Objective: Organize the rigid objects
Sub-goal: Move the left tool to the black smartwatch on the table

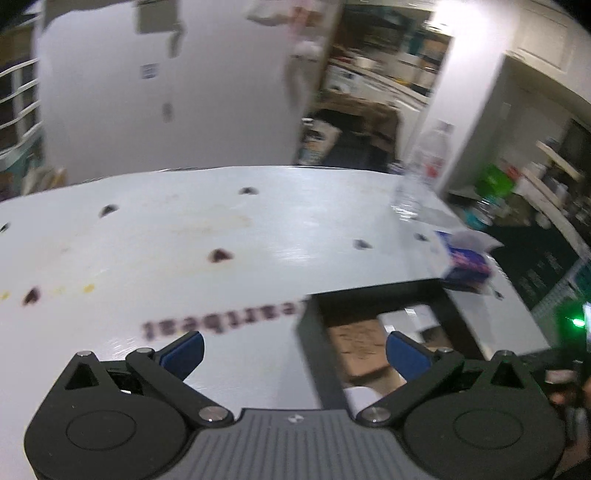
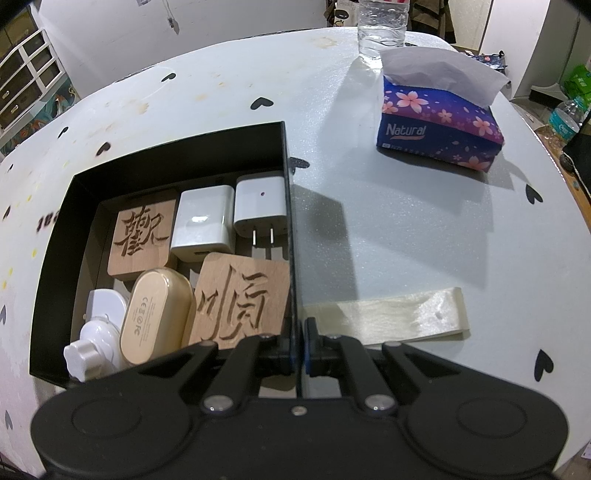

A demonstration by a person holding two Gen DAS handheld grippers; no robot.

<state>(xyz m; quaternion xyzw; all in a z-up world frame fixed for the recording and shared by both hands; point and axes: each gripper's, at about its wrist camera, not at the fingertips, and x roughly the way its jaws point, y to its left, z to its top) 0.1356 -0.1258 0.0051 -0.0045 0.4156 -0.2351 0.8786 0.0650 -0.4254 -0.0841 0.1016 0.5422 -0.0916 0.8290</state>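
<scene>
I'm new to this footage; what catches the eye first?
A black box packed with carved wooden blocks, white chargers and a gold case, its right wall pinched by the right hand-held gripper. Right of it lie a floral tissue pack and a water bottle.

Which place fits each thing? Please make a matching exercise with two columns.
Things:
1. tissue pack
2. gold case
3. water bottle
4. right gripper

Places:
A. inside the black box
B. at the table's far edge
C. shut on the box's right wall
D. on the table, right of the box

Pairs: 1-D, 2-A, 3-B, 4-C
</scene>
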